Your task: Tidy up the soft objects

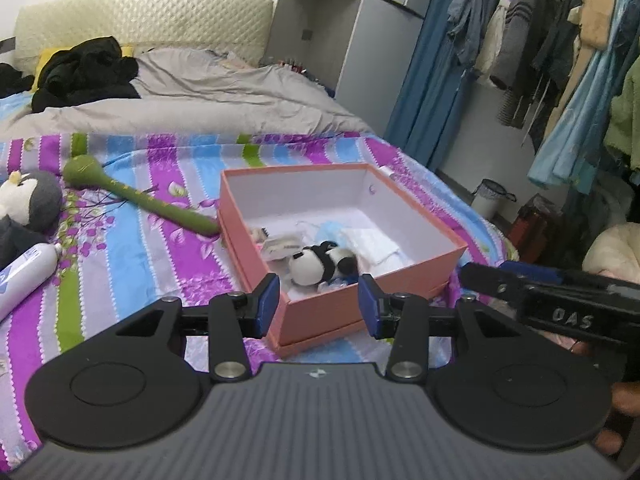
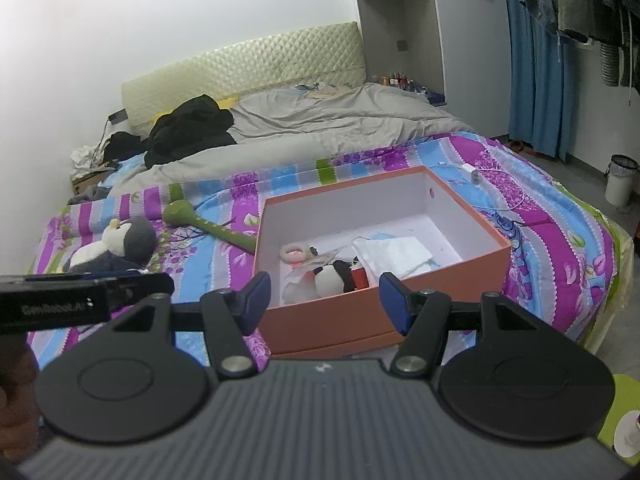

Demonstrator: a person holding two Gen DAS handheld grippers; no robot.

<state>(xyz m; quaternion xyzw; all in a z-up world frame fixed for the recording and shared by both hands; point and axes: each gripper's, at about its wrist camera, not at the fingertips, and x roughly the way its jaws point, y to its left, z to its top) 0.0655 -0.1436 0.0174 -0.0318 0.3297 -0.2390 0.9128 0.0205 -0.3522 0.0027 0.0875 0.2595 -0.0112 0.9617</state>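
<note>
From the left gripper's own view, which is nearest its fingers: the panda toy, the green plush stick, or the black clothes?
1. Panda toy, in the orange box, just ahead.
2. Green plush stick, on the bedspread, left.
3. Black clothes, far left by the headboard.

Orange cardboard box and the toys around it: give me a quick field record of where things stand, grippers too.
container: orange cardboard box, lid off, on striped bedsheet
in box: small panda plush, white folded cloth, pink ring
outside box: grey penguin plush; green long-handled plush beside the box
left gripper: open, empty
right gripper: open, empty
</note>
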